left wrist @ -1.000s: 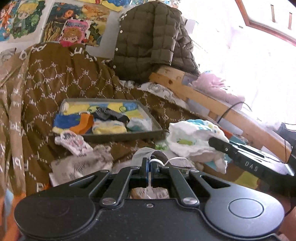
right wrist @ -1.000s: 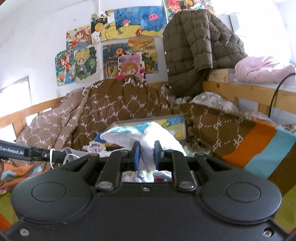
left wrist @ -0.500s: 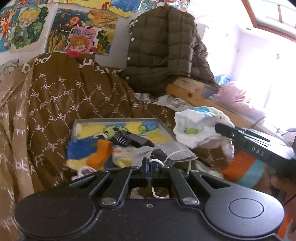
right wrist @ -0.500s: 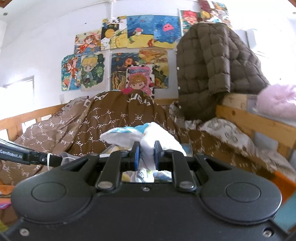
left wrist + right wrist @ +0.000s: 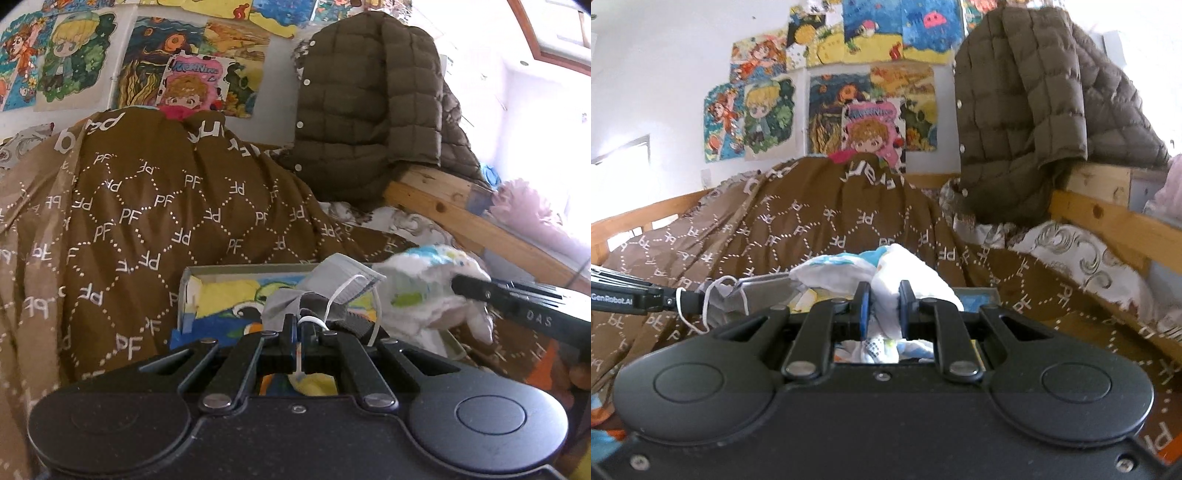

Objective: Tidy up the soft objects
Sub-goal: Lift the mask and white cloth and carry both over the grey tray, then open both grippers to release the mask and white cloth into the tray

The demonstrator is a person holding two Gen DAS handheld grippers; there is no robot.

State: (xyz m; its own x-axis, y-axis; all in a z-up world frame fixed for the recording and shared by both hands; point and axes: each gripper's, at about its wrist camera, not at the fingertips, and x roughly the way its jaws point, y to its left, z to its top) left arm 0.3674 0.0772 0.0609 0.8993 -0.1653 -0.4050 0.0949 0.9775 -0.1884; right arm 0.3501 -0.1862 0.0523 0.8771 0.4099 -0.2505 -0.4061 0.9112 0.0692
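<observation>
Mask (image 5: 341, 275) and cloth (image 5: 886, 273), both gripped

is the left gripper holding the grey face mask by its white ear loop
Yes, the left gripper is shut on the white ear loop, and the grey face mask hangs from it above the tray.

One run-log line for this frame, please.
left gripper: shut on mask strap | right gripper: shut on white cloth | both over tray

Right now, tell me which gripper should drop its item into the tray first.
Left, probably. The left gripper holds the grey face mask directly over the tray; the right gripper holds its white cloth beside the tray's right edge.
</observation>
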